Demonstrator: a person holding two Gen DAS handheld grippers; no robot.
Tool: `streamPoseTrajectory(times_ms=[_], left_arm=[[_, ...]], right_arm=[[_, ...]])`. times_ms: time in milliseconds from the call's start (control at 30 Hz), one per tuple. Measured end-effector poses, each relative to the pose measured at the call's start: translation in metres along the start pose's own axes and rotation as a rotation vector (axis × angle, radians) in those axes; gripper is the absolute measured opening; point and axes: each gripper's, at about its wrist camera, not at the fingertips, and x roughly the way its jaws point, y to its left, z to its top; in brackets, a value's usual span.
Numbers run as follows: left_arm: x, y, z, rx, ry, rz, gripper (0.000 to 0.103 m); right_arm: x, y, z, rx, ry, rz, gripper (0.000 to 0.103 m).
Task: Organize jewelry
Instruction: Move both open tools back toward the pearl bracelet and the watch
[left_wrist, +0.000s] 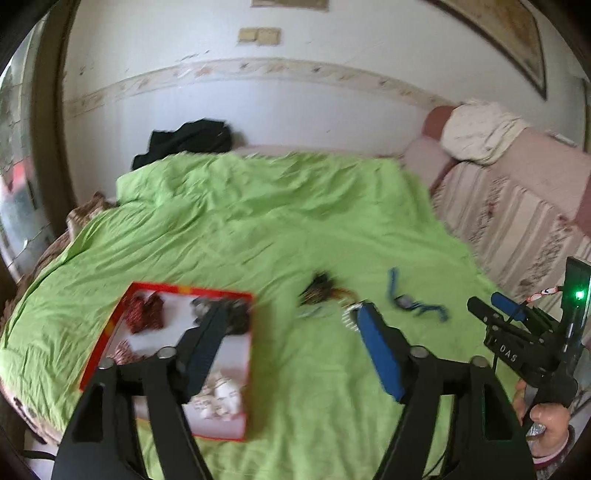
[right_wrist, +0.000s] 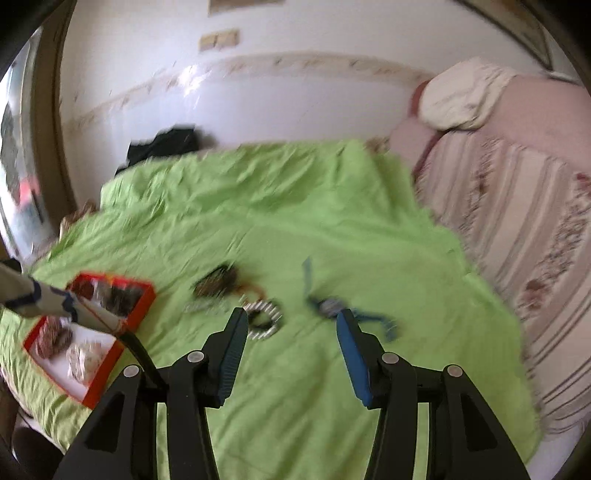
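A red-rimmed box (left_wrist: 110, 325) with a white floor lies on the green bedspread at the lower left and holds several pieces: red, dark and white. The same box (right_wrist: 142, 299) shows at the left of the right wrist view. Loose on the spread lie a dark brown beaded piece (left_wrist: 319, 288), a white beaded bracelet (right_wrist: 264, 317) and a blue cord with a pendant (left_wrist: 406, 302). My left gripper (left_wrist: 291, 314) hangs open above the spread with nothing between its fingers. My right gripper (right_wrist: 291, 317) is open too, empty, above the bracelet and the blue cord (right_wrist: 332, 306).
The green bedspread (left_wrist: 258, 221) covers most of the bed. A pink striped sofa back (left_wrist: 517, 214) with a cream cushion (left_wrist: 480, 129) runs along the right. Black clothing (left_wrist: 188, 142) lies at the far wall. A sleeve (right_wrist: 40, 299) crosses over the box.
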Motion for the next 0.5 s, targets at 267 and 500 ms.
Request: streamPoseTrajectory(times_ms=[267, 500], left_arm=[[0.001, -0.044, 0.060, 0.051, -0.026, -0.051, 0.077], [0.061, -0.055, 0.076, 0.098, -0.004, -0.067, 0.082]], right_arm=[[-0.039, -0.038, 0.060, -0.005, -0.114, -0.030, 0.067], [0.025, -0.062, 0.046, 0.041, 0.019, -0.004, 0.070]])
